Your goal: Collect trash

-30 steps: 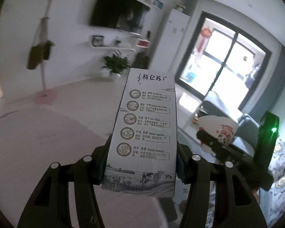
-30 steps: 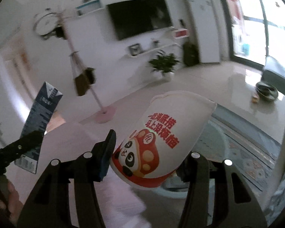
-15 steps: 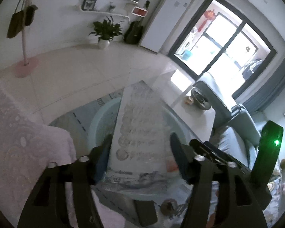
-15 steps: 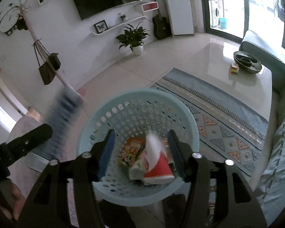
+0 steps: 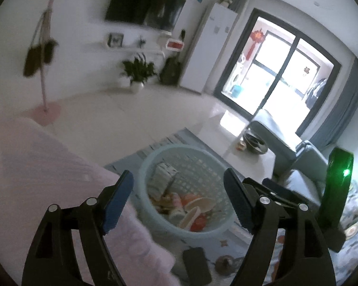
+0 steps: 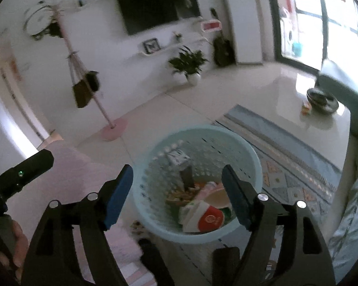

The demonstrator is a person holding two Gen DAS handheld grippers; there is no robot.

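Observation:
A light blue perforated basket (image 5: 155, 164) (image 6: 253, 157) stands on the rug below both grippers. Inside it the tall milk carton (image 5: 161, 178) (image 6: 177, 158) leans against the wall. The red and white paper cup (image 6: 208, 219) (image 5: 195, 211) lies on other trash at the bottom. My left gripper (image 5: 179, 200) hangs over the basket, its jaws opening with nothing between them. My right gripper (image 6: 177, 191) is also above the basket, jaws opening and empty. In the left wrist view the right gripper's body with a green light (image 5: 339, 186) shows at the right.
A pink cushioned surface (image 5: 35, 178) lies at the left, beside the basket. A patterned rug (image 6: 298, 162) covers the floor under it. A low table (image 6: 327, 124) with a dark bowl (image 6: 322, 99) is at the right, a coat stand (image 6: 93, 90) and potted plant (image 6: 188, 64) farther off.
Both grippers opened and let go. The milk carton fell from the left gripper and the paper cup from the right, and both now lie in the basket.

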